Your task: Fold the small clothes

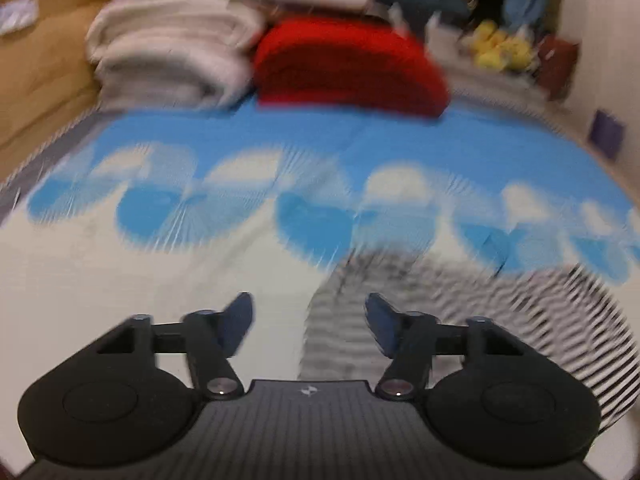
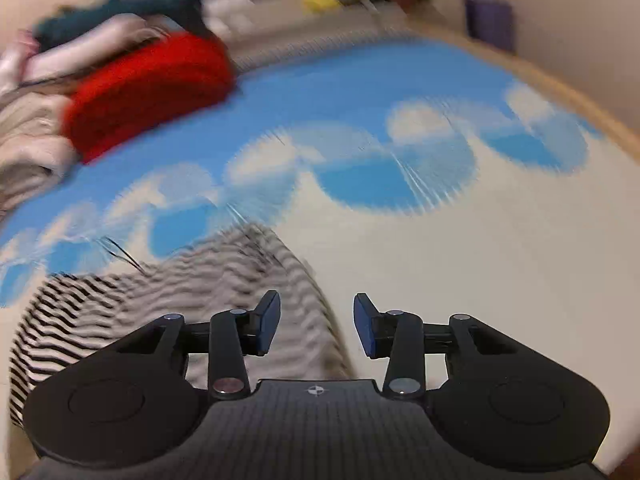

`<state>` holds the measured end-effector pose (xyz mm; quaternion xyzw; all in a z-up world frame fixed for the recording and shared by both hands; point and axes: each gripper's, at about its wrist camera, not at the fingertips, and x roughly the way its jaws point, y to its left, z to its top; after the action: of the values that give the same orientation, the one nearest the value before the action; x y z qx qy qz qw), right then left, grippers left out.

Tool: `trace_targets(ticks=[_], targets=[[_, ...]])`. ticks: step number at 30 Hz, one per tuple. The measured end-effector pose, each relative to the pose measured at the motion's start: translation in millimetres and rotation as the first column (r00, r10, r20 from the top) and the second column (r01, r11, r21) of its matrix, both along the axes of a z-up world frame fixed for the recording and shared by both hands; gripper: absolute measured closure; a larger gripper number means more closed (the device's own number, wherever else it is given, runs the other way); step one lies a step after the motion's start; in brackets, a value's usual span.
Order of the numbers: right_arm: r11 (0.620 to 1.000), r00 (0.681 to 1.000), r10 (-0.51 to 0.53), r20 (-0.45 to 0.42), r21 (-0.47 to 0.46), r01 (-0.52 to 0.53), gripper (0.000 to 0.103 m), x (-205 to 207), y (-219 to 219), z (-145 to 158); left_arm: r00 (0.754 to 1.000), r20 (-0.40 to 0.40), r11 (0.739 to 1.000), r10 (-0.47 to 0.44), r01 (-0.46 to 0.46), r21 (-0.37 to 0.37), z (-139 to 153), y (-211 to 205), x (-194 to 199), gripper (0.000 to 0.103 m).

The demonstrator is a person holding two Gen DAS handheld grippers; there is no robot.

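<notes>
Here both tools are released, nothing between the fingers. The striped garment (image 1: 460, 320) lies on the bed (image 1: 120, 280), ahead and right of the left tool (image 1: 308, 326), ahead and left of the right tool (image 2: 316, 326). Neither is clearly nearer; blur hides its long axis.

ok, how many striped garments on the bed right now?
1. The black-and-white striped garment lies on the blue-and-white bedspread, just ahead of both grippers, neither holding it. Frames are blurred, so more could lie out of view.
</notes>
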<state>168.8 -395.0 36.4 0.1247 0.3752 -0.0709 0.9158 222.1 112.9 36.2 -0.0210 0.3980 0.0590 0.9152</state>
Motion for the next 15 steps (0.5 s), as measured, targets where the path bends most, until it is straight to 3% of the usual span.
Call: trace_targets(ticks=[1,2,5,8,10,15], targets=[[1.000,1.000,-0.004,0.012,-0.004,0.004,0.061,-2,-3,1,0.993,-0.113,1.000,0.022,-0.021,0.009,-13,3,2,0.057],[1.000,1.000,-0.007,0.003,-0.008,0.007,0.061,-3,-6,-1,0.986,-0.156,0.998,0.058,-0.060,-0.009,-16,9,4,0.064],[1.000,0.999,-0.020,-0.035,-0.003,0.020,0.061,-1,-9,-8,0.988,-0.121,0.988,0.096,-0.109,-0.107,-11,27,2,0.062],[1.000,0.997,0.029,-0.070,0.004,-0.029,0.061,3,-2,-16,0.966,-0.227,0.974,0.126,-0.163,-0.155,-27,35,6,0.061],[0.998,0.993,0.064,-0.098,0.001,-0.064,0.060,6,4,-23,0.953,-0.273,0.965,0.135,-0.189,-0.183,-34,43,10,0.058],[0.991,0.975,0.136,-0.175,0.017,-0.135,0.056,12,17,-36,0.943,-0.310,0.953,0.121,-0.198,-0.229,-42,50,10,0.035]])
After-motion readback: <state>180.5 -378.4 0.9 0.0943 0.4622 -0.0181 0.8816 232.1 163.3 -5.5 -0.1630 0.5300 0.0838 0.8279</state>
